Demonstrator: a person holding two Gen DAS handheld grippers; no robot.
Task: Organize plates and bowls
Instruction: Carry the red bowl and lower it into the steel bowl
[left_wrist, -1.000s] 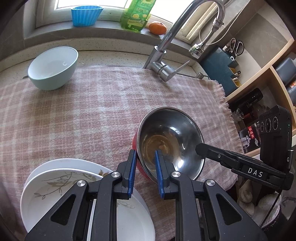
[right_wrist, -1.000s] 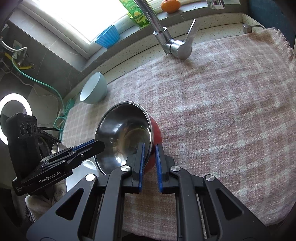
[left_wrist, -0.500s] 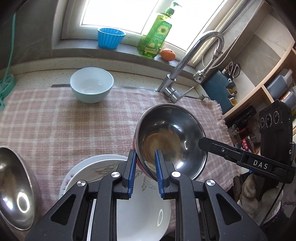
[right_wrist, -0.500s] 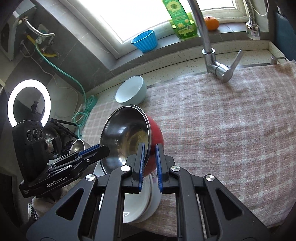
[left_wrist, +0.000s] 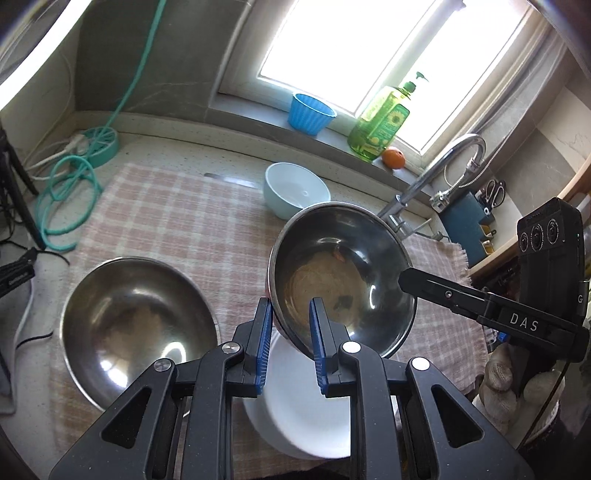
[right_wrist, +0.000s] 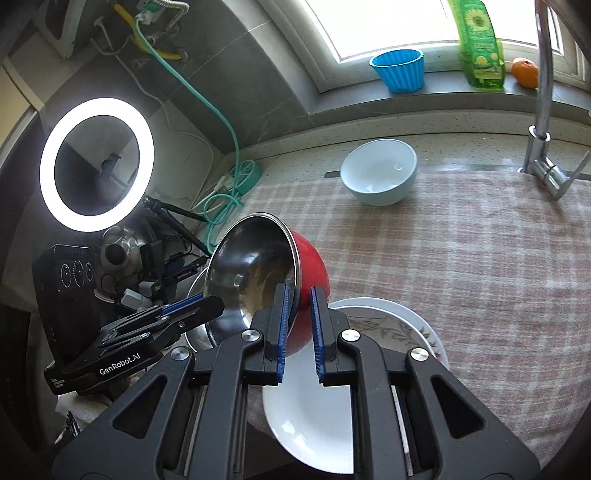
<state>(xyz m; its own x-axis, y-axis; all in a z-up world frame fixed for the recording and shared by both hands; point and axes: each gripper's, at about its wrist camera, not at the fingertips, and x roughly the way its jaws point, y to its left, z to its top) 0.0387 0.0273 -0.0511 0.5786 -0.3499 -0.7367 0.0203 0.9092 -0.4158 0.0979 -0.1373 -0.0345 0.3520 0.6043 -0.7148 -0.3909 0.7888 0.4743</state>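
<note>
On the left of the bench, a big steel bowl (left_wrist: 138, 325) sits empty on the checked cloth (left_wrist: 177, 218). Next to it, the left tongs (left_wrist: 288, 325) pinch one edge of the red bowl (left_wrist: 340, 280), which is shiny steel inside. The right tongs (right_wrist: 297, 317) pinch the other edge of the same bowl. Both tongs are closed tight on its rim. The bowl is up in the air and tipped, just above a stack of white plates (left_wrist: 310, 417). Farther back, a pale blue bowl (left_wrist: 295, 192) stands on the cloth. To the right is the tap (left_wrist: 439, 166).
</note>
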